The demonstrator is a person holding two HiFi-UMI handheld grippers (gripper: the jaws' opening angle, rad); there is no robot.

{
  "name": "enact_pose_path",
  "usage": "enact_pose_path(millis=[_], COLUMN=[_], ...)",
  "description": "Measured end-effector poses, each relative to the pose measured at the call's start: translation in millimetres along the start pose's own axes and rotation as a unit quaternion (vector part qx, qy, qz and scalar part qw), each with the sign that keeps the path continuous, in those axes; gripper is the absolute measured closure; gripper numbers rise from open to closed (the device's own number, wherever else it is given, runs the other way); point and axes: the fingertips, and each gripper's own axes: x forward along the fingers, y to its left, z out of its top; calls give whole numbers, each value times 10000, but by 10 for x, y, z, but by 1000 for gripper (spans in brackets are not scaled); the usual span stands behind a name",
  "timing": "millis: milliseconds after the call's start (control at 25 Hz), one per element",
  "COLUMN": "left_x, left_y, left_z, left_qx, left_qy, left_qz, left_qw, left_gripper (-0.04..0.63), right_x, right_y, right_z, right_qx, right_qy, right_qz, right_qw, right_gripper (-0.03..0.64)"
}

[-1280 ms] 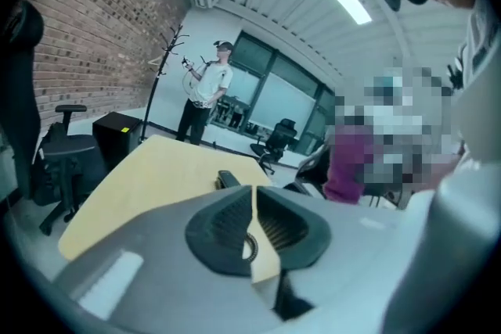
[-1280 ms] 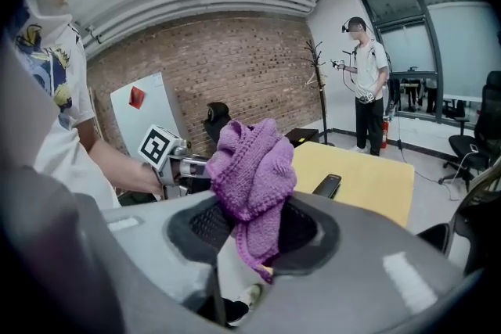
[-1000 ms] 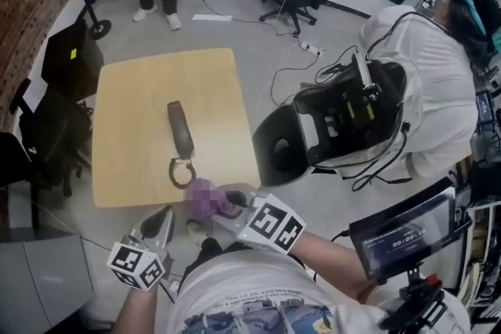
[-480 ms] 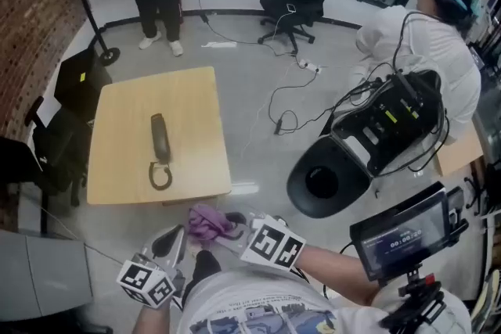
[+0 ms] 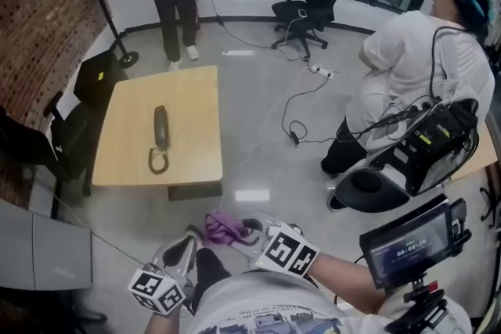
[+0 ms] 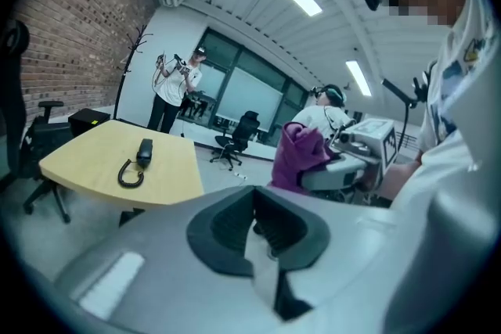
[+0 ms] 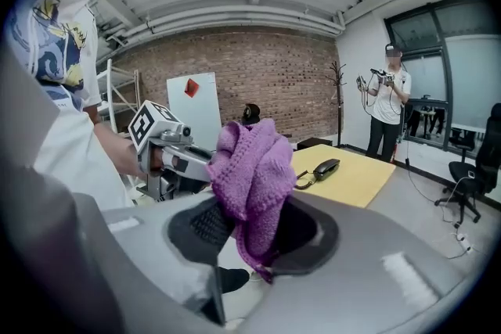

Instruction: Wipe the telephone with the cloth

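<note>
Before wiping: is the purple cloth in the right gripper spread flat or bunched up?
Bunched up: the purple cloth stands crumpled in folds, clamped by the right gripper.

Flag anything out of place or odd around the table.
Only the telephone handset lies on the table, its coiled cord looped loose at the near end, with no base in view. The purple cloth is bunched in the right hand-held gripper.
</note>
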Motion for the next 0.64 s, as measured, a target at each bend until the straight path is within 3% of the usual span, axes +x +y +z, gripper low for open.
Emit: enact_pose_path(millis=[320,640], left_x=[-20,-130], left_y=[-77,281], left_z=[-134,-154], left_qx=[28,-177], left_qy=[-54,-198], left_qz=[31,534], left_qw=[10000,9982], left_gripper=[592,592], right_x=[-112,136], right_y=[95,-57], right_z=[-173,-120], right_qx=[-16,-233], right_qy=[94,159], right_qz=[-74,175], right_qw=[9999,9994], right_gripper=[494,494])
